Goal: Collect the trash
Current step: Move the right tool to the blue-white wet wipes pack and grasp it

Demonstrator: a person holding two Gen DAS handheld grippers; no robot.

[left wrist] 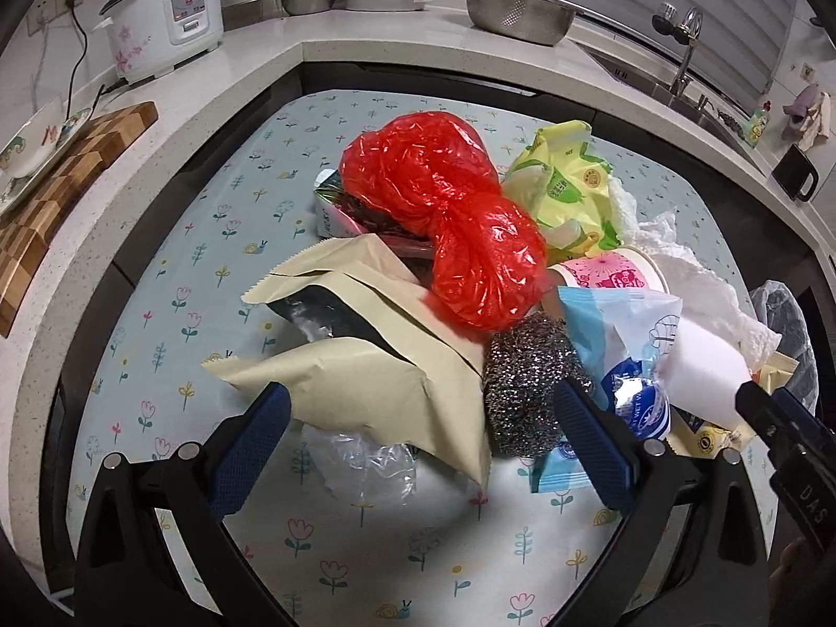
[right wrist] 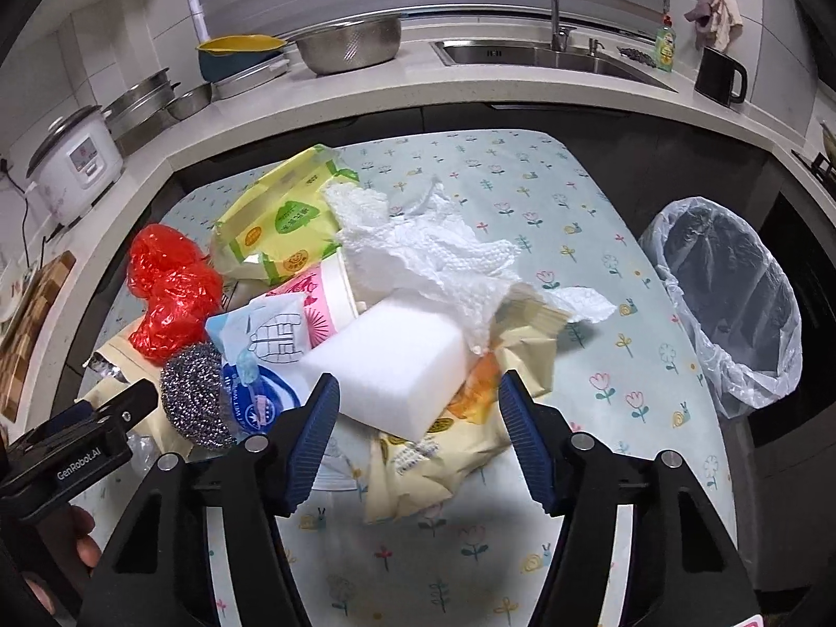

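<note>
A heap of trash lies on the flowered tablecloth (left wrist: 172,271). It holds a red plastic bag (left wrist: 444,209), beige pouches (left wrist: 366,366), a steel scourer (left wrist: 527,381), a blue wet-wipe pack (left wrist: 622,334), a white sponge block (right wrist: 386,360), a yellow-green pack (right wrist: 282,219), a pink paper cup (right wrist: 324,303) and crumpled paper towel (right wrist: 433,251). My left gripper (left wrist: 423,418) is open, its fingers on either side of a beige pouch and the scourer. My right gripper (right wrist: 413,407) is open around the sponge block's near corner. A bin lined with a clear bag (right wrist: 731,292) stands right of the table.
A counter wraps around the table with a rice cooker (left wrist: 167,15), steel bowls (left wrist: 517,5), a checkered cutting board (left wrist: 57,193), a sink with a tap (right wrist: 548,47) and a black mug (right wrist: 721,76). Yellow snack bags (right wrist: 418,465) lie under the sponge.
</note>
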